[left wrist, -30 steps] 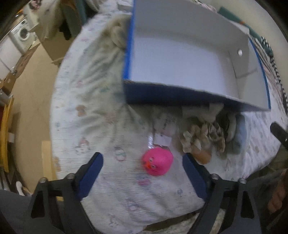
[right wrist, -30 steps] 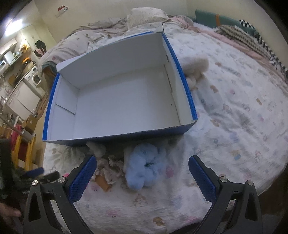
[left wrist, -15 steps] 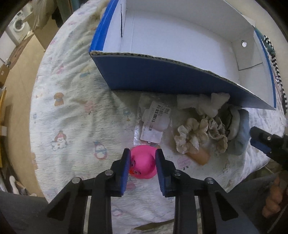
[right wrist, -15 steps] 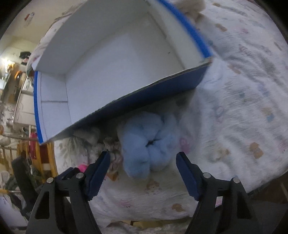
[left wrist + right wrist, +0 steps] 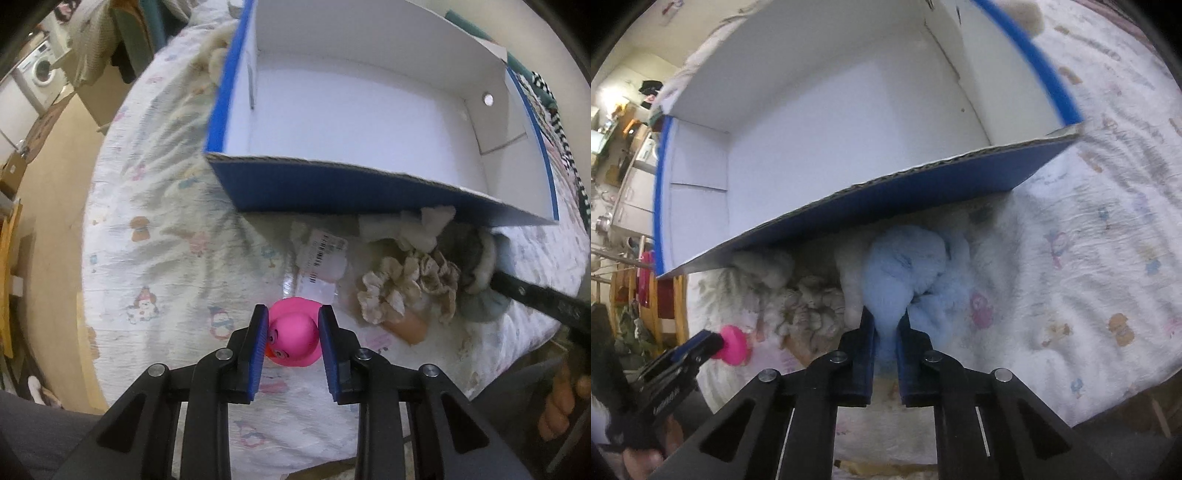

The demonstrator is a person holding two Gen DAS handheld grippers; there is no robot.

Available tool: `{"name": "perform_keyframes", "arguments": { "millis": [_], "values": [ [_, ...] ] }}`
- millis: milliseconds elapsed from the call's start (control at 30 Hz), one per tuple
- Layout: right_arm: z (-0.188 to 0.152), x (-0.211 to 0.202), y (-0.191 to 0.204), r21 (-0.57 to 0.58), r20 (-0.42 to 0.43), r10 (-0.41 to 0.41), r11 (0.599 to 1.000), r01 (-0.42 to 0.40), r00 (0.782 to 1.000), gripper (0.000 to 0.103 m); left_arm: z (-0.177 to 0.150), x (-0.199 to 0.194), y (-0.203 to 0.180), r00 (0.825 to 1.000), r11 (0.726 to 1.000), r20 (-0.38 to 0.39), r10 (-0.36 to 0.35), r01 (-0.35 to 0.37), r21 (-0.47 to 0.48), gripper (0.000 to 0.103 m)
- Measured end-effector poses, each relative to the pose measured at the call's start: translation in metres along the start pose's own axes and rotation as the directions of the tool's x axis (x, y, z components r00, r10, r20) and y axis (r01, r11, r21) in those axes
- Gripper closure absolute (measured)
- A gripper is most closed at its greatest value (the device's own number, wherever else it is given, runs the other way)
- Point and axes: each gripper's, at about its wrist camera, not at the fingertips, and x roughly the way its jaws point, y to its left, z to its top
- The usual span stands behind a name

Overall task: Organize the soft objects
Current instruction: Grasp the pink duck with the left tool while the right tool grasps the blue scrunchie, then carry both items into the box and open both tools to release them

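Note:
My left gripper (image 5: 292, 325) is shut on a pink rubber duck (image 5: 293, 338), held just above the bedsheet in front of an open blue box with a white inside (image 5: 332, 184). My right gripper (image 5: 885, 328) is shut on a fluffy light-blue scrunchie (image 5: 905, 266) that lies by the box's near wall (image 5: 886, 199). A beige frilly scrunchie (image 5: 406, 288) and a cream fuzzy item (image 5: 421, 229) lie between the two. The duck (image 5: 733, 345) and left gripper also show at the lower left of the right wrist view.
A clear packet with barcode labels (image 5: 321, 258) lies behind the duck. An orange-tan object (image 5: 406, 326) pokes out under the beige scrunchie. The bed's edge curves at left, with floor and a washing machine (image 5: 38, 72) beyond. A cream plush (image 5: 1027, 11) lies past the box.
Both grippers have closed: the left on the pink duck, the right on the blue scrunchie. Both moved in toward the pile in front of the box.

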Motion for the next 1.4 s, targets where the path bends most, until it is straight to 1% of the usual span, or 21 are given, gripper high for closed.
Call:
{"name": "perform_keyframes", "arguments": {
  "millis": [100, 200, 333, 500, 633, 700, 767, 800, 900, 967, 1000, 1067, 1167, 1233, 1300, 1400],
  "values": [
    [-0.013, -0.013, 0.006, -0.012, 0.035, 0.024, 1.0, -0.023, 0.999, 0.092, 0.001, -0.005, 0.012, 1.0, 1.0, 0.021, 0.015, -0.015, -0.016, 0.078],
    [-0.022, -0.026, 0.014, -0.053, 0.079, 0.023, 0.998, -0.019, 0.997, 0.092, 0.004, -0.01, 0.018, 0.999, 1.0, 0.032, 0.024, -0.024, -0.021, 0.078],
    [-0.032, -0.034, 0.025, -0.087, 0.125, -0.012, 0.996, 0.023, 0.992, 0.092, 0.002, -0.015, 0.022, 0.997, 0.999, 0.059, 0.049, -0.048, -0.023, 0.078],
    [-0.04, -0.053, 0.029, -0.088, 0.185, 0.011, 0.996, 0.005, 0.983, 0.092, -0.003, -0.028, 0.026, 0.993, 0.997, 0.1, 0.065, -0.061, -0.044, 0.078],
    [-0.046, -0.073, 0.031, -0.098, 0.218, 0.028, 0.995, -0.007, 0.976, 0.092, -0.002, -0.046, 0.028, 0.987, 0.995, 0.142, 0.081, -0.072, -0.065, 0.078],
    [-0.047, -0.082, 0.038, -0.113, 0.238, 0.041, 0.993, -0.015, 0.97, 0.092, 0.003, -0.06, 0.029, 0.983, 0.995, 0.169, 0.07, -0.057, -0.077, 0.078],
    [-0.046, -0.092, 0.044, -0.137, 0.26, 0.058, 0.99, -0.022, 0.964, 0.092, 0.008, -0.076, 0.027, 0.976, 0.995, 0.206, 0.072, -0.057, -0.076, 0.078],
    [-0.045, -0.098, 0.048, -0.15, 0.271, 0.074, 0.988, -0.034, 0.96, 0.092, 0.012, -0.086, 0.026, 0.971, 0.996, 0.23, 0.069, -0.053, -0.074, 0.078],
    [-0.036, -0.113, 0.057, -0.173, 0.298, 0.112, 0.983, -0.062, 0.948, 0.092, 0.029, -0.107, 0.019, 0.961, 0.998, 0.271, 0.054, -0.041, -0.054, 0.078],
    [-0.026, -0.122, 0.062, -0.187, 0.315, 0.137, 0.979, -0.08, 0.939, 0.092, 0.041, -0.117, 0.013, 0.955, 0.998, 0.293, 0.049, -0.039, -0.038, 0.078],
    [-0.02, -0.126, 0.064, -0.195, 0.324, 0.144, 0.977, -0.083, 0.935, 0.092, 0.049, -0.121, 0.009, 0.95, 0.999, 0.308, 0.051, -0.045, -0.027, 0.078],
    [-0.006, -0.132, 0.07, -0.209, 0.337, 0.151, 0.974, -0.083, 0.929, 0.092, 0.061, -0.124, 0.003, 0.946, 0.999, 0.32, 0.051, -0.051, -0.008, 0.078],
    [0.012, -0.136, 0.077, -0.227, 0.356, 0.155, 0.971, -0.076, 0.921, 0.092, 0.079, -0.121, -0.009, 0.943, 0.998, 0.33, 0.051, -0.064, 0.027, 0.078],
    [0.026, -0.134, 0.081, -0.243, 0.366, 0.146, 0.968, -0.057, 0.919, 0.092, 0.09, -0.114, -0.018, 0.941, 0.996, 0.334, 0.055, -0.076, 0.051, 0.078],
    [0.038, -0.128, 0.082, -0.244, 0.369, 0.143, 0.968, -0.053, 0.918, 0.092, 0.101, -0.103, -0.025, 0.944, 0.994, 0.326, 0.054, -0.081, 0.068, 0.078],
    [0.057, -0.113, 0.081, -0.239, 0.364, 0.123, 0.97, -0.035, 0.923, 0.092, 0.113, -0.083, -0.032, 0.951, 0.994, 0.306, 0.051, -0.079, 0.08, 0.078]
  ]
}}
